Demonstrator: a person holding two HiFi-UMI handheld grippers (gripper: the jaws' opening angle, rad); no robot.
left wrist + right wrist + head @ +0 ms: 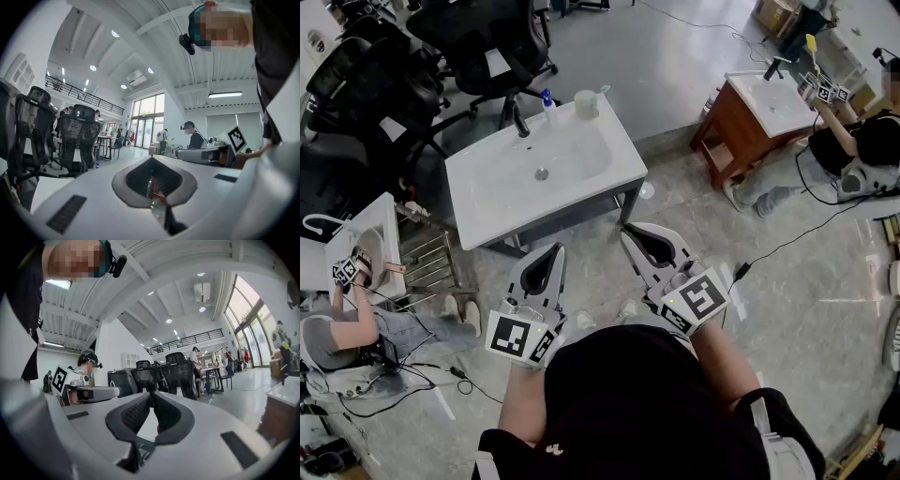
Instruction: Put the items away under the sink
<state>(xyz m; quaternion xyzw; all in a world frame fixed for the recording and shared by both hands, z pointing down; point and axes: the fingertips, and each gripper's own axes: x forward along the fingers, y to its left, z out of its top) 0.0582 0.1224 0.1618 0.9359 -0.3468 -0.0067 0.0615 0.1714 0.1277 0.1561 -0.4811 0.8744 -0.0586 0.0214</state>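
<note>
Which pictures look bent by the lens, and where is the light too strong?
Head view: little bending, even light, white rectangular sink top sharp. Left gripper view: strong fisheye, black corners, tall glass windows bright. Right gripper view: same fisheye, large side window bright.

Bottle [548,105] label too small

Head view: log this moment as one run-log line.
left gripper: shut, empty | right gripper: shut, empty | bottle, cup: on sink, untouched
</note>
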